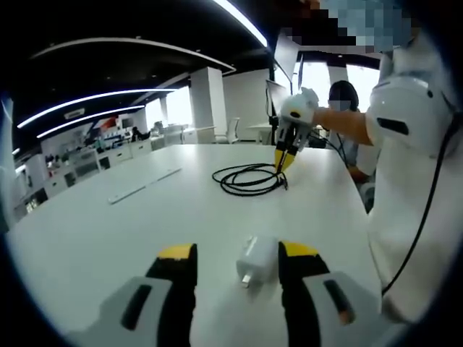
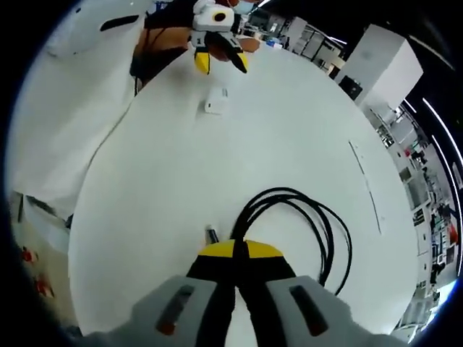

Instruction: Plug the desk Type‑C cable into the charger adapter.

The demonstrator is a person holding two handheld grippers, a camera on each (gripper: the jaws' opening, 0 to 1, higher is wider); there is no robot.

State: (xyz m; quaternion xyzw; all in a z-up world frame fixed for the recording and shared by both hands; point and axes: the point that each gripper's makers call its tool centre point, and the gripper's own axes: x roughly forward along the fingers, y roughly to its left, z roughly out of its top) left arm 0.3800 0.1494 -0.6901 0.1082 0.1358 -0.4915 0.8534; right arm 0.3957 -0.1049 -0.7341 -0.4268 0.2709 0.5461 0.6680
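Note:
A white charger adapter (image 1: 255, 260) lies on the white table (image 1: 108, 238) between the jaws of my left gripper (image 1: 237, 251), which is open; the adapter sits close to the right-hand jaw. Across the table a black cable (image 1: 249, 178) lies coiled, with my right gripper (image 1: 284, 157) pointing down at its edge. In the right gripper view my right gripper (image 2: 235, 248) is shut on the black cable (image 2: 318, 217) near its end, and the metal plug (image 2: 211, 233) sticks out just left of the jaws. Farther off, the open left gripper (image 2: 221, 59) hovers by the adapter (image 2: 215, 101).
A person in white (image 1: 405, 188) stands at the table's right edge, with a thin black wire hanging along the clothes. Another person (image 1: 343, 101) sits at the far side. Flat cable-slot strips (image 1: 137, 189) are set into the table on the left. Office desks stand beyond.

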